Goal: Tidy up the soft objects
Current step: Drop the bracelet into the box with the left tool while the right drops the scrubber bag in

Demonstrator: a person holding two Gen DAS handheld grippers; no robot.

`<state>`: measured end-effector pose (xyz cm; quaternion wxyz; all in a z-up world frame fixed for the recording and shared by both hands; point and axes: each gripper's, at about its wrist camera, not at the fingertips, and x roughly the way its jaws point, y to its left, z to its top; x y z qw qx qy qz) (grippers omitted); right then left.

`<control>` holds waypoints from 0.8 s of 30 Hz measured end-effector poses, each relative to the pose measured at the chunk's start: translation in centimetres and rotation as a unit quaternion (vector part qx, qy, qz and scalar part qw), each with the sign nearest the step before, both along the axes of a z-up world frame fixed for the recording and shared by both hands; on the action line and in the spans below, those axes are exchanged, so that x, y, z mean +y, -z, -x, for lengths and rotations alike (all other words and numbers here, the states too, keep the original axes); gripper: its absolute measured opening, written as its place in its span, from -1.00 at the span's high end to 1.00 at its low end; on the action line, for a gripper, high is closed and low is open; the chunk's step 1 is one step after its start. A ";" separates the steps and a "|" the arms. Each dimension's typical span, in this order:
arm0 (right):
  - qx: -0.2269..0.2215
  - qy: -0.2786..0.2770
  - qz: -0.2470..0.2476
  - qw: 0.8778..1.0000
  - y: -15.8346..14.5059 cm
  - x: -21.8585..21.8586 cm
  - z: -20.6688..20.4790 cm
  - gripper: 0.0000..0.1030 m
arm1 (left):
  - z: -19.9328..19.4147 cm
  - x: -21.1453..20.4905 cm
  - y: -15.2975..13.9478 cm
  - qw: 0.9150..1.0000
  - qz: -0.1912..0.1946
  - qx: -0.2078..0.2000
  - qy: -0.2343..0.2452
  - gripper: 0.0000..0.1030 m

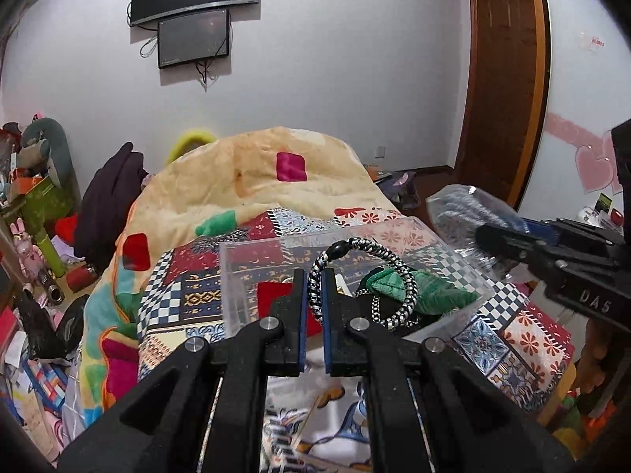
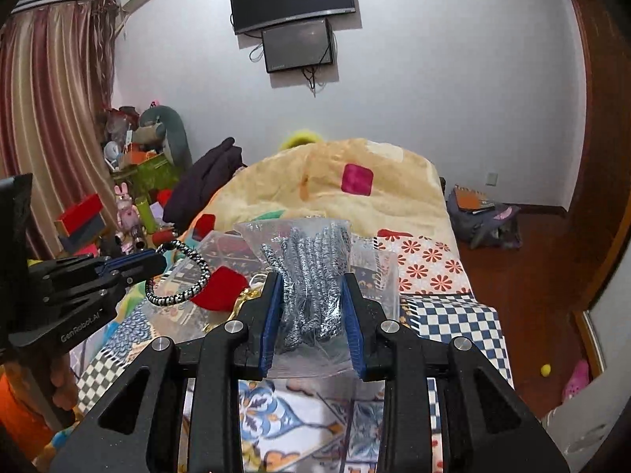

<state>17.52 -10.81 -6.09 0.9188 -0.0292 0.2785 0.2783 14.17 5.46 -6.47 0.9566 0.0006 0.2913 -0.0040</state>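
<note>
Left gripper (image 1: 314,295) clamps a cord loop (image 1: 366,280) above the bin (image 1: 252,287); right gripper (image 2: 311,311) clamps a bag (image 2: 311,276).

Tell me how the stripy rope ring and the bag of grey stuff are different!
The braided ring is one bare black-and-white loop; the plastic bag wraps a grey speckled bundle. The left gripper pinches the ring nearly closed; the right gripper stands wider around the bag. Both are lifted over the clear box.
</note>
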 end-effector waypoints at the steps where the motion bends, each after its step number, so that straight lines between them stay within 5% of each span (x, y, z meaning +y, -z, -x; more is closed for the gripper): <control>1: 0.002 -0.001 0.004 1.000 0.1 0.2 -0.1 0.46 | -0.5 -0.1 0.4 1.000 0.000 0.005 0.001 0.90; 17: 0.049 -0.011 0.074 0.996 4.8 2.7 -3.0 0.45 | -5.1 0.1 6.9 0.996 0.027 0.090 0.007 0.90; 24: 0.060 -0.009 0.076 0.995 4.9 2.6 -3.1 0.17 | -4.7 -0.2 6.4 0.994 0.042 0.096 0.016 0.86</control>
